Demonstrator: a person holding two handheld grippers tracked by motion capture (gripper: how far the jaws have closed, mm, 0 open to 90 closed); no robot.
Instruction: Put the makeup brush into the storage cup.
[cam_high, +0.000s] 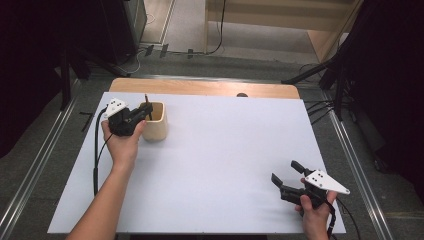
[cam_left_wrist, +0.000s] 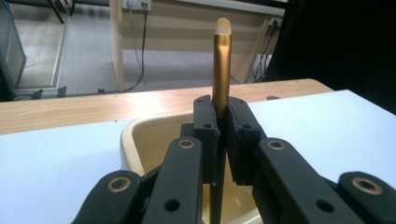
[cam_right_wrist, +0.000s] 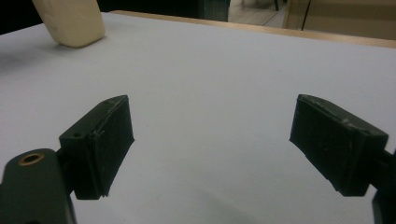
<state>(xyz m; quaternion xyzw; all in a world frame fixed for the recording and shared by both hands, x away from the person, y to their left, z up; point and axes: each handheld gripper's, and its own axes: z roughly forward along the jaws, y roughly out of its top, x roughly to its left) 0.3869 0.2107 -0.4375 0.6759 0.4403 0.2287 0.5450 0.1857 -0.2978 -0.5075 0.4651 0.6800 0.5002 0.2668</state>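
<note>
A cream cup (cam_high: 155, 121) stands on the white table at the back left. My left gripper (cam_high: 145, 111) hangs over its rim, shut on a slim gold-brown pen with a pale tip (cam_left_wrist: 221, 65). The pen stands upright and its lower end reaches down into the cup (cam_left_wrist: 140, 140). At the front right my right gripper (cam_high: 285, 172) rests low over the table, open, with bare table between its jaws (cam_right_wrist: 210, 140). The cup (cam_right_wrist: 70, 21) shows far off at the top left of the right gripper view.
The white sheet (cam_high: 215, 160) covers most of a wooden table, whose bare strip (cam_high: 200, 87) runs along the back edge. Black cables trail from both grippers. Dark stands and floor rails flank the table.
</note>
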